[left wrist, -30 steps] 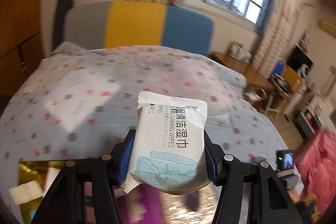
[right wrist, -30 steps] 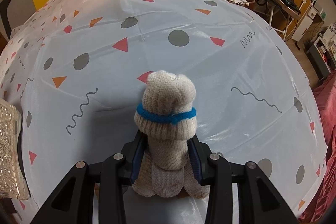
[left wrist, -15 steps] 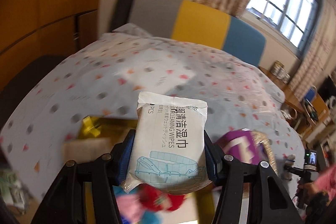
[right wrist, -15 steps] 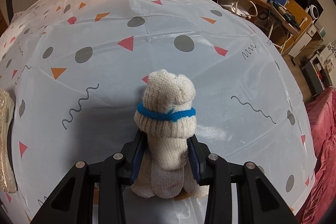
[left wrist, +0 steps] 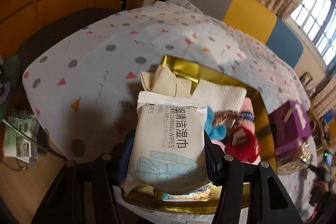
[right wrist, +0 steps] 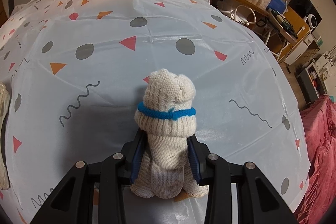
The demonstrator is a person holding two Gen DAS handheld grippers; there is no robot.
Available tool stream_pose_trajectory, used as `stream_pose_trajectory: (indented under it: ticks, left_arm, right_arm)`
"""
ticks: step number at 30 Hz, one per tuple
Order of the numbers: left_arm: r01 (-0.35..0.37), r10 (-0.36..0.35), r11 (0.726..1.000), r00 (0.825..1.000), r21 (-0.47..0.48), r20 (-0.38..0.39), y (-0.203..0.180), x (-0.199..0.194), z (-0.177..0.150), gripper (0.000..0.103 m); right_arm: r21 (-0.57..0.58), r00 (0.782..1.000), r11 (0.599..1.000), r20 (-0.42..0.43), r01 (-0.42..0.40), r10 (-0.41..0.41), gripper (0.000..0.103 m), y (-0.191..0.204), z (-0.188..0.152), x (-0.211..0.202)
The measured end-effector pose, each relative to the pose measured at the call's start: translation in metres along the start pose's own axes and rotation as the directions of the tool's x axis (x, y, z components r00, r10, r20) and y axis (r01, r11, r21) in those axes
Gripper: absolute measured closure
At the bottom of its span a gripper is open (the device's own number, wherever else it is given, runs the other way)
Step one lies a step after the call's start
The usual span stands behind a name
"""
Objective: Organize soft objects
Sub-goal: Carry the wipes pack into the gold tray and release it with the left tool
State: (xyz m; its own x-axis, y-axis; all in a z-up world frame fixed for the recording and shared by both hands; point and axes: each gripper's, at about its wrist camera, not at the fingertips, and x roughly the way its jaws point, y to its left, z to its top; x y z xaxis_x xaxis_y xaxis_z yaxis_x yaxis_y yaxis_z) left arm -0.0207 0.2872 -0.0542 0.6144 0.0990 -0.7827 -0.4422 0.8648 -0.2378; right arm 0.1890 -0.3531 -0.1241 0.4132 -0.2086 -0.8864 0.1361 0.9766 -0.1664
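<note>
My left gripper (left wrist: 168,152) is shut on a white pack of cleaning wipes (left wrist: 170,140), held just above the near part of a gold tray (left wrist: 184,68). In the tray lie cream knit cloths (left wrist: 218,93), a blue soft thing (left wrist: 216,129) and a red fuzzy one (left wrist: 243,144). My right gripper (right wrist: 166,152) is shut on a rolled cream knit glove with a blue band (right wrist: 168,106), held over the patterned table cover (right wrist: 117,68). The glove's fingers hang below the jaws.
A purple box (left wrist: 292,129) sits in a silvery tray right of the gold tray. The silvery tray's edge (right wrist: 3,119) shows at the left of the right wrist view. A desk with clutter (right wrist: 279,20) stands beyond the cover. A pink blanket (right wrist: 319,140) lies at right.
My left gripper swung left and down with the wipes pack, from facing the window and headboard to hanging over the gold tray. The right gripper tilted slightly, with the glove still held.
</note>
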Motion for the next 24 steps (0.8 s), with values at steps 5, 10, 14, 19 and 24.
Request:
stream_pose_trajectory:
  ticks: [5,10,14,19,24]
  left_arm:
    - [-0.031,0.032,0.998,0.999,0.053,-0.018,-0.014,0.017,-0.006,0.032]
    - [-0.081,0.078,0.993,0.996,0.081,0.038,-0.016,0.007,-0.005,0.022]
    - [-0.108,0.100,0.988,0.992,0.111,0.076,-0.025,-0.002,-0.006,0.022]
    - [-0.102,0.078,0.978,0.988,0.185,0.135,-0.057,-0.019,-0.012,0.021]
    - [-0.088,0.046,0.967,0.983,0.238,0.178,-0.083,-0.034,-0.016,0.014]
  right_arm:
    - [0.012,1.000,1.000,0.000,0.006,-0.006,0.065,0.001,-0.001,-0.002]
    - [0.016,1.000,1.000,-0.001,0.000,0.000,0.065,-0.001,0.000,-0.001]
    - [0.020,1.000,1.000,-0.002,-0.003,0.003,0.065,-0.003,0.001,0.000]
    - [0.018,1.000,1.000,-0.002,-0.002,0.002,0.065,-0.003,0.002,0.000]
    - [0.017,1.000,1.000,-0.003,-0.003,0.003,0.065,-0.004,0.002,0.000]
